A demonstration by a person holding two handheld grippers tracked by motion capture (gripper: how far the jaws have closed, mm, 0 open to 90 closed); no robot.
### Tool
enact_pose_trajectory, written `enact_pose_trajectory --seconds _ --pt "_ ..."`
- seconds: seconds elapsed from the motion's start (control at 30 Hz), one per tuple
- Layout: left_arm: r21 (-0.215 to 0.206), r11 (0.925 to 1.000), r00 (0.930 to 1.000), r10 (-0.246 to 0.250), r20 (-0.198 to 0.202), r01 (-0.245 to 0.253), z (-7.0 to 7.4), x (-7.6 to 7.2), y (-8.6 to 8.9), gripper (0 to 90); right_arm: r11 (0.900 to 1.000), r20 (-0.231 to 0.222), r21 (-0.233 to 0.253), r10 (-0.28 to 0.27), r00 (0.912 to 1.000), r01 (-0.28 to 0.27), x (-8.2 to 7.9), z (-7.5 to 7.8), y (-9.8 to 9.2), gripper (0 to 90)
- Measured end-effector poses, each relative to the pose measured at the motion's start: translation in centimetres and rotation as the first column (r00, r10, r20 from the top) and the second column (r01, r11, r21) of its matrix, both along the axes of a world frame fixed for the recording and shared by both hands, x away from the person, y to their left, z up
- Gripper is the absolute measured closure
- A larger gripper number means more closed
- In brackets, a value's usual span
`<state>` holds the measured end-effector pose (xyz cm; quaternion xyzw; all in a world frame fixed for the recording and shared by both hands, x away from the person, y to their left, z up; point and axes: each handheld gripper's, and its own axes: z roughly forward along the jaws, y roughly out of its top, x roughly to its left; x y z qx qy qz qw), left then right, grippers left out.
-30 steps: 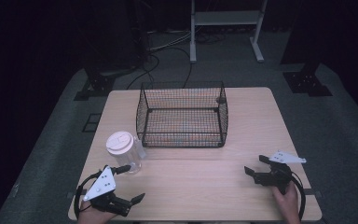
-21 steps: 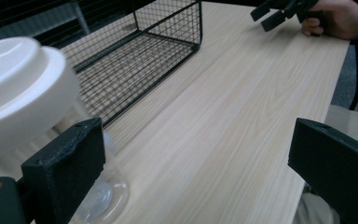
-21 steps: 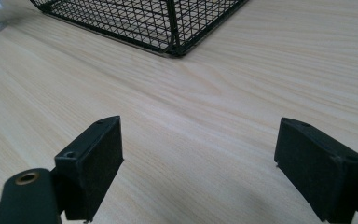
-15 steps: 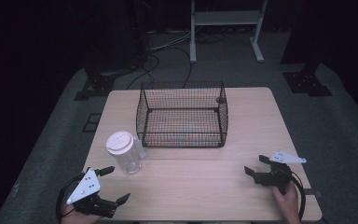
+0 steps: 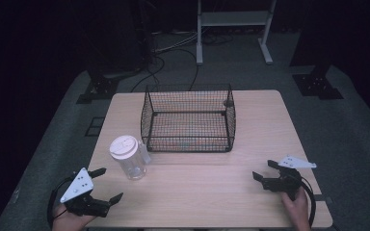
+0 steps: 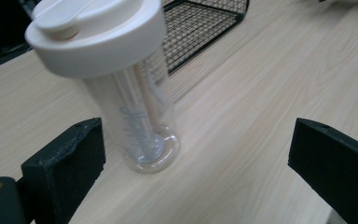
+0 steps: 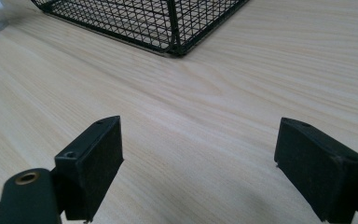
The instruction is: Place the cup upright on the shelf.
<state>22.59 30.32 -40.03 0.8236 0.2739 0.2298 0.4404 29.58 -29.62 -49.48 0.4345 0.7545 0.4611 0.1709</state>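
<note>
A clear plastic shaker bottle [image 5: 128, 159] with a white lid stands upright on the wooden table [image 5: 207, 192], just left of a black wire basket's [image 5: 147, 115] front corner. My left gripper [image 5: 111, 183] is open near the table's front left corner, a short way from the bottle. In the left gripper view the bottle [image 6: 121, 93] stands ahead of the left gripper [image 6: 196, 154], closer to its left jaw, with a wire whisk coil at its bottom. My right gripper [image 5: 262, 169] is open at the front right. In its own view the right gripper [image 7: 198, 154] has bare table between its jaws.
The wire basket [image 7: 168, 23] looks empty and occupies the middle back of the table. Bare tabletop lies between the two grippers. Beyond the table are a dark floor with cables [image 5: 173, 48] and a white stand [image 5: 233, 19].
My left gripper has drawn back to the left, away from the bottle, toward the table's front left corner. The right gripper, bottle and basket have stayed put.
</note>
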Motion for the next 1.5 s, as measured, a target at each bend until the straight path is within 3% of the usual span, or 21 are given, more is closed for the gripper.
enact_pose_trajectory --seconds 0.33,0.6,0.93,1.27,1.5 --pt "-0.004 1.0000 0.9995 -0.002 -0.031 0.001 0.0 2.4 0.7 2.5 1.000 0.001 -0.005 0.004 1.0000 -0.004 0.0 0.0 0.0 14.3" --pt "0.016 0.9998 0.9984 -0.009 -0.056 0.010 0.2 4.2 0.9 2.1 1.000 0.002 -0.004 0.008 1.0000 -0.008 0.0 0.0 0.0 14.3" --pt "0.019 0.9993 0.9958 -0.031 -0.086 0.033 0.4 6.2 0.6 1.4 1.000 0.002 -0.006 0.009 1.0000 -0.009 0.0 0.0 0.1 14.3" --pt "0.023 0.9977 0.9931 -0.062 -0.100 0.064 0.5 7.5 -0.2 0.9 1.000 0.003 -0.006 0.011 0.9999 -0.011 0.0 0.0 0.1 14.3" --pt "0.003 0.9978 0.9917 -0.066 -0.111 0.066 0.6 8.4 -0.3 0.9 1.000 0.003 -0.006 0.011 0.9999 -0.011 0.0 0.0 0.1 14.3"
